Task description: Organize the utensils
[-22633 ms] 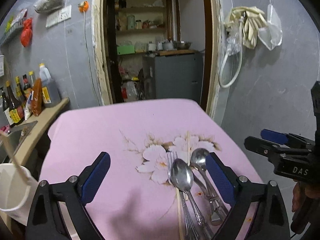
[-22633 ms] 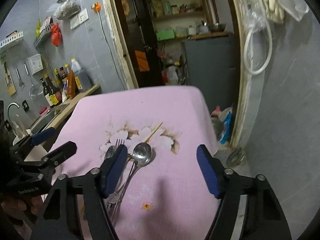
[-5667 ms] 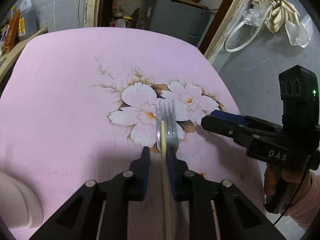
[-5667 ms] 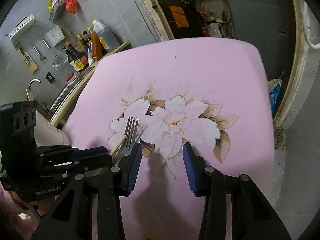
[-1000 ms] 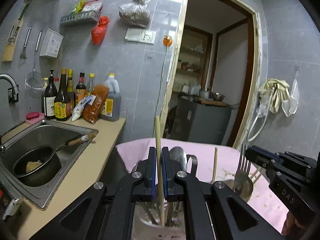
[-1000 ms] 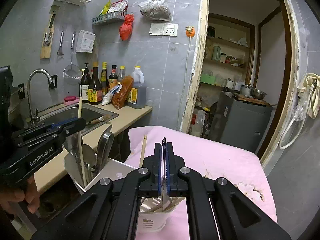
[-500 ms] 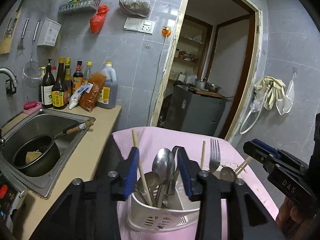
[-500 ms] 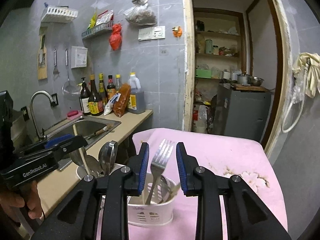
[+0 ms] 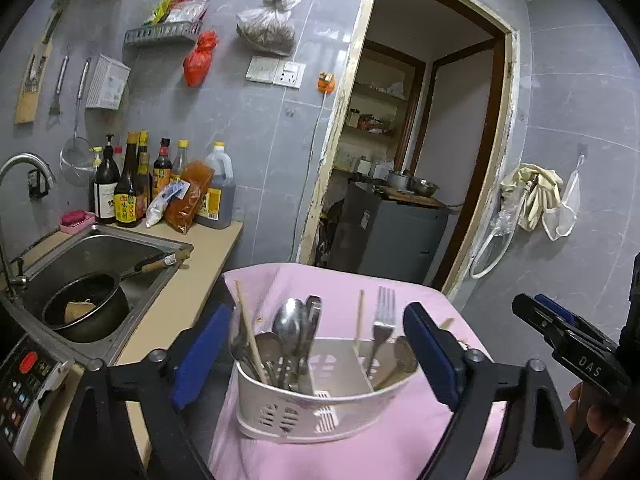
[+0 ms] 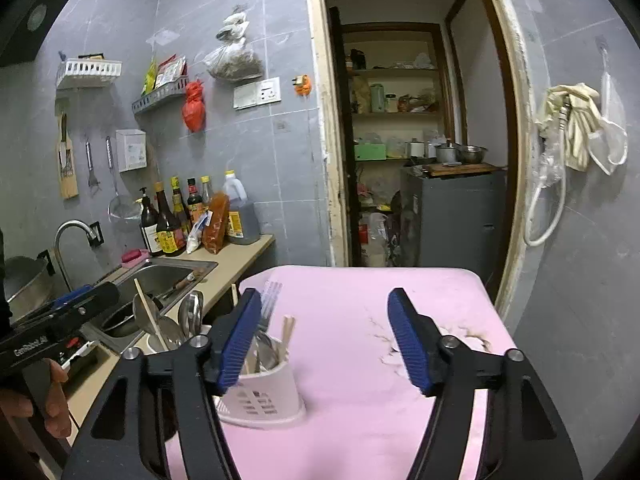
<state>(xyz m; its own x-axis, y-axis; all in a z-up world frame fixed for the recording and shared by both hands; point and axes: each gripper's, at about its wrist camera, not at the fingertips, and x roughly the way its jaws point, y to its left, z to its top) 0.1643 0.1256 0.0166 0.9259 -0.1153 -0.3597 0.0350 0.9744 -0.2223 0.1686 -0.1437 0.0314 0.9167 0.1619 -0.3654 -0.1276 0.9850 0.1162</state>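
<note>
Left wrist view: white utensil holder (image 9: 320, 412) standing upright at the near left edge of the pink tablecloth (image 9: 340, 284), just beside the counter (image 9: 188, 292). Two compartments inside. Left one packed with spoons (image 9: 289, 322), exact count unclear, plus one leaning chopstick (image 9: 249, 332). Right one holding one fork (image 9: 382, 314) tines up, one chopstick (image 9: 359, 318), a spoon (image 9: 402, 354) and another stick tip behind the pad.

Left gripper (image 9: 316, 354) level, aimed straight at the holder, blue pads wide apart either side of it, gripping nothing. Right gripper (image 10: 324, 340) likewise spread wide and holding nothing, hovering over the cloth with the holder (image 10: 260, 396) at its left pad; seen side-on at the right edge of the left view, gripped by a hand (image 9: 592, 412). Left hand (image 10: 48, 392) visible on the other handle.

Floral print (image 10: 400, 340) on the cloth. Beyond: steel sink (image 9: 100, 248) with one dark pot (image 9: 84, 312), a row of sauce bottles (image 9: 132, 184) along the grey tiled wall, an open doorway (image 9: 404, 152) to a pantry with shelves.
</note>
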